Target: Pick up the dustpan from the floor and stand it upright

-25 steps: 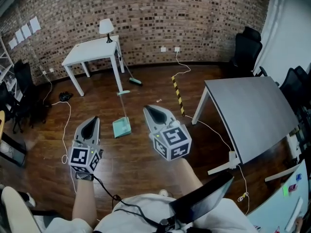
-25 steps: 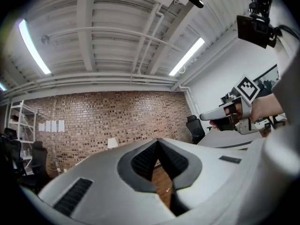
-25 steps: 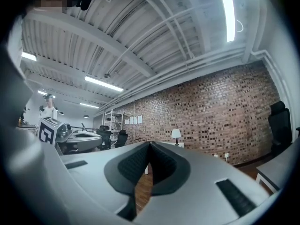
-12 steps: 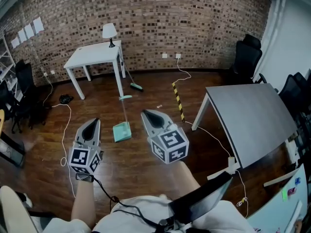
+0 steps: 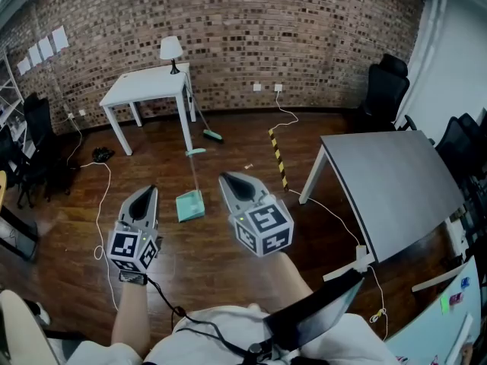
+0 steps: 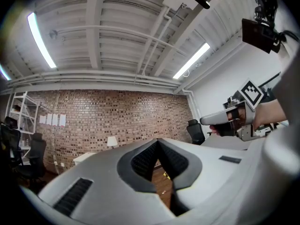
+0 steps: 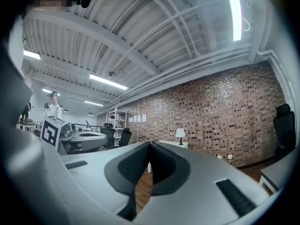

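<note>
One dustpan (image 5: 190,204) lies on the floor (image 5: 205,258) between white desk (image 5: 148,86) and grey desk (image 5: 396,177). Two tools, left tool (image 5: 144,189) and right tool (image 5: 228,178), are closed and empty.

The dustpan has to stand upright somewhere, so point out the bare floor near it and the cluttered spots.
Free: the floor between the dustpan and the striped tape, bar a small scrap; also the patch left of the dustpan's handle, short of the white table. Crowded: the cable further left, and the broom at the white table's leg.
</note>
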`<state>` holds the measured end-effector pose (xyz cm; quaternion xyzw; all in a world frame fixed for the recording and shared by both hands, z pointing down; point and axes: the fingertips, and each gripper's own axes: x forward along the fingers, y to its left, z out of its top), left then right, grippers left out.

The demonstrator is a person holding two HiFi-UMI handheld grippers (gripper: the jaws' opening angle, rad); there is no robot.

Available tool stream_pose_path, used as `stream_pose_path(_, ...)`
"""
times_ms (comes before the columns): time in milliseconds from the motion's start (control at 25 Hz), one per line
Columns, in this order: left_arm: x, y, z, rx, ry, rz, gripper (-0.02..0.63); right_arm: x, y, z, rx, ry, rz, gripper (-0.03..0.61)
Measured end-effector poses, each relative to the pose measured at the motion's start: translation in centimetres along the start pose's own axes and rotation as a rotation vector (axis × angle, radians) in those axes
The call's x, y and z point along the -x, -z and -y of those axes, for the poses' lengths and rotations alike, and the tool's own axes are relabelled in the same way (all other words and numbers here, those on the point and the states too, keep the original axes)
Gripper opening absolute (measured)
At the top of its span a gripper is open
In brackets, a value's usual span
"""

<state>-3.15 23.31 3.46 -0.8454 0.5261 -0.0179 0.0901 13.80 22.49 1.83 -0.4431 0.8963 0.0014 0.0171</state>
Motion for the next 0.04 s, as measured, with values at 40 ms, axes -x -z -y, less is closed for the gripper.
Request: stream_pose_path(40, 0.02, 0.05, 0.12, 0.002, 0.003, -0.001, 0.005, 0.07, 0.03, -0.02, -0.001, 0.000, 0.000, -0.021)
